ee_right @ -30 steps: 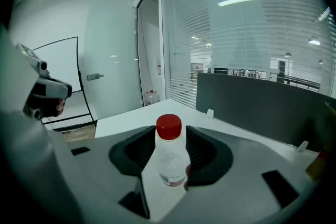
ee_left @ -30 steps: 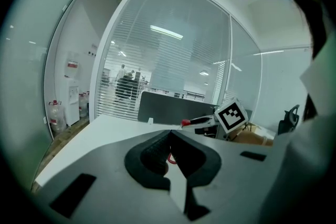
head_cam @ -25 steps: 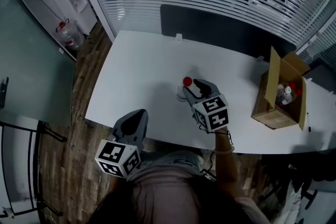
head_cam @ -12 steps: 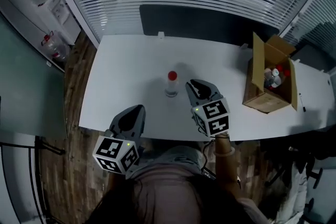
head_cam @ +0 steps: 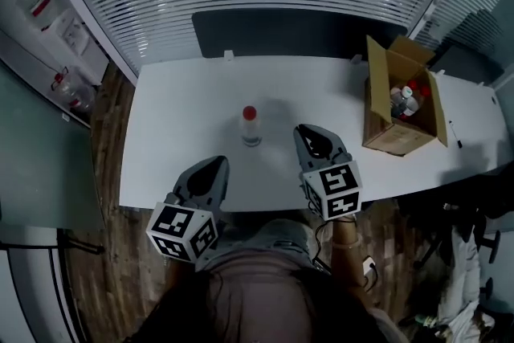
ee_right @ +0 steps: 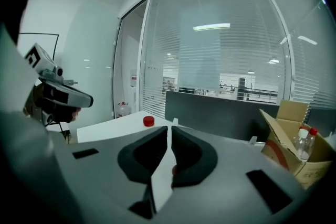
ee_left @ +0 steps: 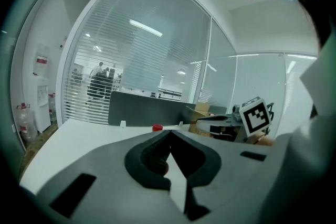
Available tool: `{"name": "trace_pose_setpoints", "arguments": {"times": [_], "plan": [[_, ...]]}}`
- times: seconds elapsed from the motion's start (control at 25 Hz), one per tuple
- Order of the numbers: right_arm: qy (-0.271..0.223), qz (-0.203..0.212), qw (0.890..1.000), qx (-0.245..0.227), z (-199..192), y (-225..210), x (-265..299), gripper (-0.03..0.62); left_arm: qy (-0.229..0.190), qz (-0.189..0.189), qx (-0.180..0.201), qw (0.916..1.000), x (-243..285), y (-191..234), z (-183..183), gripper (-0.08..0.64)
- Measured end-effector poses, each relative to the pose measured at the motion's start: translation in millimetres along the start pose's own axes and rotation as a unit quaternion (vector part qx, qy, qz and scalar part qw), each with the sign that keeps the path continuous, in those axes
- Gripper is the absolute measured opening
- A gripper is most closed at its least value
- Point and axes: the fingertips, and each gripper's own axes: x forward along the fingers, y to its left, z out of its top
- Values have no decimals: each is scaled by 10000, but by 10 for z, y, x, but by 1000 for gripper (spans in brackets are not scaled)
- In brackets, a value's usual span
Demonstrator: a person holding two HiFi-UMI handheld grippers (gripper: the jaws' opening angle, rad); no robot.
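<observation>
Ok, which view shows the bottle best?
The head view: the whole bottle stands upright on the table. The left gripper view catches only its red cap, and the right gripper view likewise shows just that cap.

The grey left gripper point(head_cam: 215, 165) and grey right gripper point(head_cam: 312, 134) both point forward, side by side, jaws closed on nothing

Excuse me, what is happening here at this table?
A person stands at a white table with a hand-held gripper in each hand. The left gripper and the right gripper hover near the table's front edge. The left fingers and the right fingers are closed on nothing. A clear bottle with a red cap stands upright ahead of them, touched by neither. At the table's right end, an open cardboard box holds more bottles.
</observation>
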Motion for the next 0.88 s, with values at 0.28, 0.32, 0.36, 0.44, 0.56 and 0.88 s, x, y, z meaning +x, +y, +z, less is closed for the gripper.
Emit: {"name": "trace_pose_setpoints", "arguments": {"times": [0.28, 0.32, 0.36, 0.44, 0.56, 0.88], "plan": [[-174, -389, 9989, 191, 28, -113, -294, 38, 0, -186, 60, 9998, 63, -102, 36, 8], [-198, -416, 9987, 203, 33, -122, -329, 38, 4, -192, 62, 9998, 71, -112, 36, 8], [-223, -446, 9985, 211, 37, -133, -360, 37, 14, -191, 64, 9998, 82, -117, 33, 8], [-236, -521, 9981, 238, 30, -160, -410, 32, 43, -174, 62, 9998, 105, -121, 20, 8], [-196, -616, 9975, 281, -7, -188, -454, 28, 80, -198, 18, 9998, 120, -139, -4, 8], [-168, -679, 9970, 340, -45, -229, -561, 26, 81, -228, 116, 9996, 175, -248, 37, 8]]}}
